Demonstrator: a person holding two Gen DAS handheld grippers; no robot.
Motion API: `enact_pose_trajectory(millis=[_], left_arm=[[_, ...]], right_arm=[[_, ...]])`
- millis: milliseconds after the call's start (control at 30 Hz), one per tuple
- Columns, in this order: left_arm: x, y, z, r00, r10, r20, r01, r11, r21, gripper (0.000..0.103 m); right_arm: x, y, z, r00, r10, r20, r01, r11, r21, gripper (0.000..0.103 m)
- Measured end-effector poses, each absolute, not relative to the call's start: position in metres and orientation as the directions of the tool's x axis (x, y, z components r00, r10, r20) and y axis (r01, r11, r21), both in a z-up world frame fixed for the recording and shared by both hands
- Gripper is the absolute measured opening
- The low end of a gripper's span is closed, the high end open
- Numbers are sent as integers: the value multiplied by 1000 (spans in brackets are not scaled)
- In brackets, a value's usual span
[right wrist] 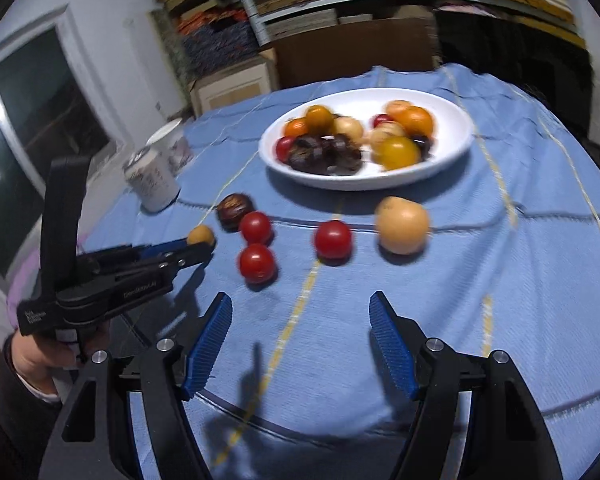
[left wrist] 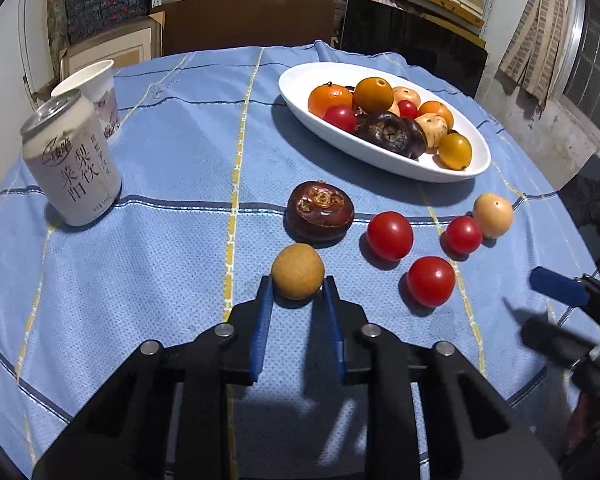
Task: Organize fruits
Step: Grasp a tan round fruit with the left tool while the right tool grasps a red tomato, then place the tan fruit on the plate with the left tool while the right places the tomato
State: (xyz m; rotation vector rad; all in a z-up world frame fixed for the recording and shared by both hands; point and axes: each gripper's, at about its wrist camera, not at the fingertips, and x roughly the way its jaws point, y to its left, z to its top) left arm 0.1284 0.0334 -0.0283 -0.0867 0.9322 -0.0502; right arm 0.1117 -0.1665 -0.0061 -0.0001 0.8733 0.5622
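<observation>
A white oval bowl (left wrist: 300, 80) holding several fruits stands at the back of the blue tablecloth; it also shows in the right wrist view (right wrist: 456, 120). Loose on the cloth lie a tan round fruit (left wrist: 297, 271), a dark brown fruit (left wrist: 320, 212), three red tomatoes (left wrist: 389, 235) and a pale orange fruit (left wrist: 493, 215). My left gripper (left wrist: 296, 292) is open, its blue fingertips on either side of the tan fruit (right wrist: 201, 235). My right gripper (right wrist: 300, 316) is open and empty, low over the cloth in front of the tomatoes (right wrist: 333, 239).
A white drink can (left wrist: 72, 164) and a paper cup (left wrist: 96, 88) stand at the left back of the table. Shelves and cardboard boxes are behind the table. The right gripper's tip (left wrist: 556, 286) shows at the right of the left wrist view.
</observation>
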Motion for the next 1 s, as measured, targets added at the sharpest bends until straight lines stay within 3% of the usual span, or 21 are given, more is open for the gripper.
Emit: enact_pose_trajectory(millis=[100, 333, 433, 800, 1000], left_arm=[[128, 35, -29, 598, -96, -796, 11, 994, -112, 25], [130, 38, -30, 599, -127, -790, 25, 990, -141, 25], [130, 38, -31, 604, -127, -787, 28, 990, -138, 25], [137, 39, -32, 625, -159, -764, 21, 982, -188, 32], [136, 40, -31, 620, -153, -769, 9, 982, -188, 26]], right_arm=[[116, -140, -11, 497, 425, -757, -518, 845, 134, 70], [134, -106, -20, 468, 403, -786, -554, 827, 95, 54], [139, -100, -27, 452, 403, -796, -557, 824, 100, 29], [127, -126, -26, 450, 445, -774, -512, 839, 184, 29], [119, -143, -19, 460, 463, -758, -489, 844, 220, 29]])
